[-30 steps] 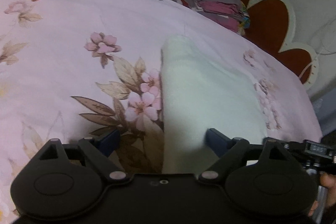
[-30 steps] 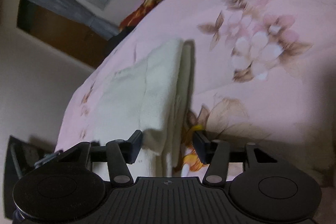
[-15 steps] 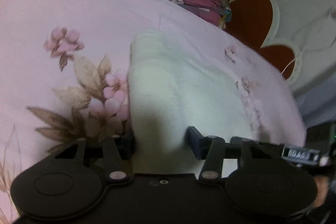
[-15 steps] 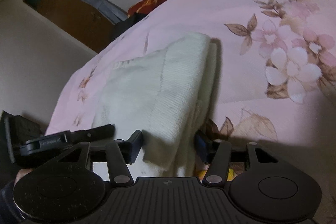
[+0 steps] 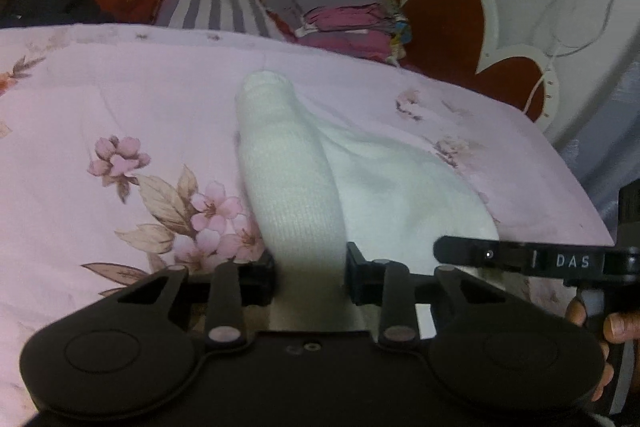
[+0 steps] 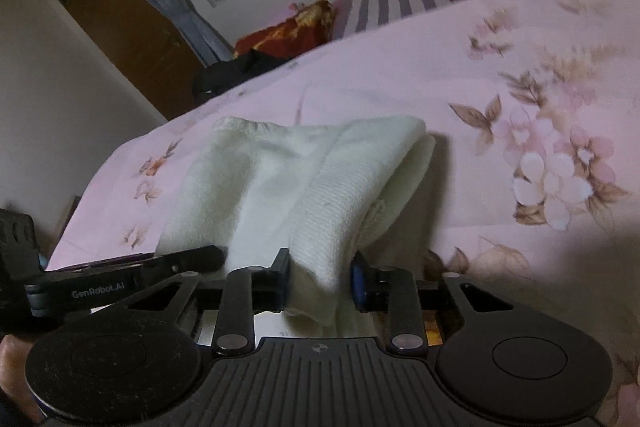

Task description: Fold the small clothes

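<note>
The white knit garment [image 5: 292, 187] lies on the bed [image 5: 120, 99], on a pink floral sheet; one edge is raised off the sheet as a ridge, the rest spreads flat toward 3 o'clock in the left view. The left tool [image 5: 310, 273] pinches the near end of that ridge, both fingers pressed against the cloth at 6 o'clock; the fold runs from there up toward 12 o'clock. The right tool [image 6: 320, 275] pinches a bunched, ribbed part of the garment [image 6: 332, 195], cloth filling the gap between its fingers and hanging a little below them; the flat part of the garment lies toward 10 o'clock in that view. In the left view the other tool's black arm shows at 4 o'clock, just beside the garment's edge; a stack of folded clothes [image 5: 340, 15] sits at 12 o'clock past the sheet, well apart from the garment.
</note>
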The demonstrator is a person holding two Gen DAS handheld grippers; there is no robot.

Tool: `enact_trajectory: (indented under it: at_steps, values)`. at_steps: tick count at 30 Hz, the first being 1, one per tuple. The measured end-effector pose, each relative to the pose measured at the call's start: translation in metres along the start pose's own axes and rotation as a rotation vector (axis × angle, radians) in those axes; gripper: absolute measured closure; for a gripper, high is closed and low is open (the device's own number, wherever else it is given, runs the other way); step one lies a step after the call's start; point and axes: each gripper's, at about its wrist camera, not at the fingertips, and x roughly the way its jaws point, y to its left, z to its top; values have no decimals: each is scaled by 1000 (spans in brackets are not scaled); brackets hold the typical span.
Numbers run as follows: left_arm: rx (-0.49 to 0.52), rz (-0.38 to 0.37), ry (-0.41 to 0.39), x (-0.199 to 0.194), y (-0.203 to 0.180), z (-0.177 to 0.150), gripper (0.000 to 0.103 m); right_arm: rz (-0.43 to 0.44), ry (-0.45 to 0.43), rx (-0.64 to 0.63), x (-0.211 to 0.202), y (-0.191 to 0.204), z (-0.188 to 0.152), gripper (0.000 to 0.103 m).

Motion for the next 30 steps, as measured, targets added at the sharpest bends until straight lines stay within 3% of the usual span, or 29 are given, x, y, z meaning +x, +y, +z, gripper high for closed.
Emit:
enact_trajectory:
  at_steps: [7,18,24,30]
  values:
    - [20,-10,-30,-53,45,-7,72,-10,-28,-35,4,72,-18,74]
    - [15,25,-42,-134,146,-21,72,37,-23,-60,62,193,-56,74]
    - [-10,26,-47,-161,192,-29,72,47,-12,-65,94,233,-71,74]
    - [-69,-6,-57,-160,227,-32,72,43,5,-69,125,250,-76,74]
